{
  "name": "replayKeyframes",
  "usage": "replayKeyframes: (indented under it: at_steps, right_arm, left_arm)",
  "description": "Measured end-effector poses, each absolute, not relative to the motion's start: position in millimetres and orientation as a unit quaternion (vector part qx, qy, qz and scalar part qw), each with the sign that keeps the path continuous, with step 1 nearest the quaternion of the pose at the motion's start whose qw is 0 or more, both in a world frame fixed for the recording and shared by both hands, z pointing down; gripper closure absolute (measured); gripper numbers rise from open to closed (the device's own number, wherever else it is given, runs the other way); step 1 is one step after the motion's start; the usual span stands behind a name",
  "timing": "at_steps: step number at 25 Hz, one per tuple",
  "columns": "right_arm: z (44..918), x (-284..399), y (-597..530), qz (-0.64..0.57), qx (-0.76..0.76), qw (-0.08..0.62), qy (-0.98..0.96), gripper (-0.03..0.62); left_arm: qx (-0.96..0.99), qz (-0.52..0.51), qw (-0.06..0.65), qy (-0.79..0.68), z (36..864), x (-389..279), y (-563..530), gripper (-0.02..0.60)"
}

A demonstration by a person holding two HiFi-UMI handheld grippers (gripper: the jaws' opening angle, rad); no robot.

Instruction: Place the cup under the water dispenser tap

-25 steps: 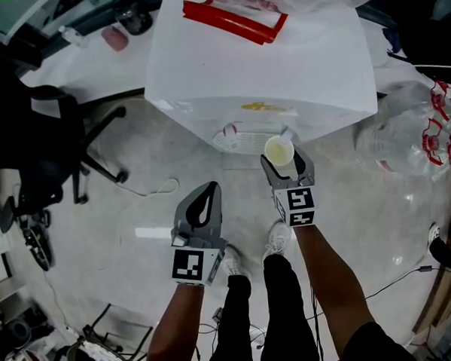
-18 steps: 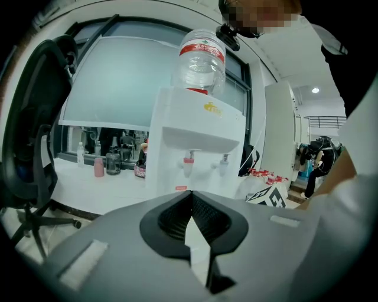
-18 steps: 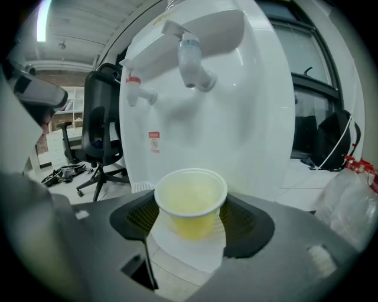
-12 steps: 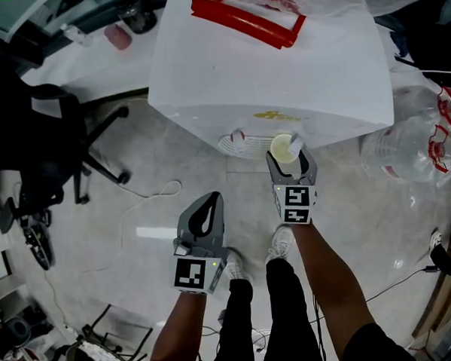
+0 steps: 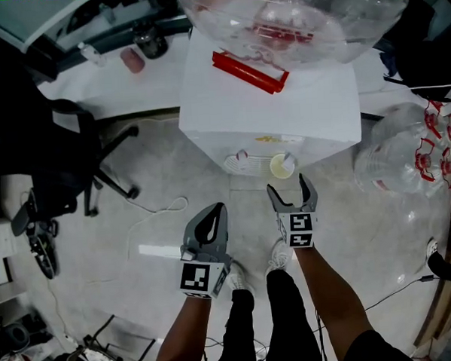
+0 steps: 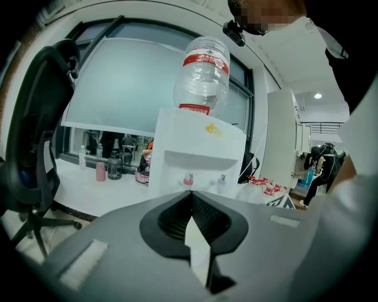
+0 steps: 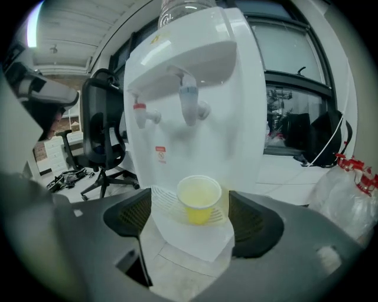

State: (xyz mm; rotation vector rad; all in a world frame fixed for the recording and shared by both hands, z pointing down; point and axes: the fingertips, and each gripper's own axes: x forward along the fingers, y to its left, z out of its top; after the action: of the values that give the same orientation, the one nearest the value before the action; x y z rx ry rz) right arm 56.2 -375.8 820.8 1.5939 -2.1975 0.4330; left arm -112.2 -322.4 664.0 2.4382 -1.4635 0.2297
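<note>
A yellow paper cup (image 7: 199, 199) stands upright on the white drip tray (image 7: 168, 206) of the water dispenser (image 7: 224, 118), below the blue tap (image 7: 189, 100); the red tap (image 7: 142, 112) is to its left. My right gripper (image 7: 190, 223) has its jaws opening wide, and the pads (image 7: 251, 221) are clear of the cup. In the head view the cup (image 5: 280, 165) sits just ahead of the right gripper (image 5: 290, 189). My left gripper (image 5: 207, 224) hangs lower left, shut and empty, its tip (image 6: 192, 218) pointing at the dispenser (image 6: 201, 159).
A large water bottle (image 5: 292, 21) tops the dispenser. Empty bottles (image 5: 405, 151) lie on the floor to the right. A black office chair (image 5: 66, 154) stands at the left and a white counter (image 5: 122, 83) behind. A cable (image 5: 155, 206) runs over the floor.
The right gripper has let go of the cup, opened its jaws and drawn back from the dispenser. The cup now stands alone on the drip tray. The left gripper rose slightly.
</note>
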Motion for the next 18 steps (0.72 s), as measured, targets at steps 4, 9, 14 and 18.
replayKeyframes:
  at_steps: [4,9,14,18]
  right_arm:
    - [770.0,45.6,-354.0,0.144,0.548,0.195,-0.800,0.231]
    - [678.1,24.9,-328.7,0.098,0.538,0.162,-0.822,0.366]
    - [592.7,13.2,-304.4,0.098,0.539,0.122,-0.828,0.487]
    - [554.4,9.0,-278.3,0.075,0.524,0.132,-0.838,0.590]
  left_arm:
    - [0.861,0.063,0.114,-0.491,624.5,-105.7,-312.5,0.565]
    - [0.857,0.081,0.107,-0.497,589.1,-130.4,-290.0,0.565]
    - [0.837,0.060,0.106,-0.533,543.5,-161.0,-286.1,0.565]
    - [0.840,0.026,0.113,-0.530,507.5,-163.2,-274.5,0.565]
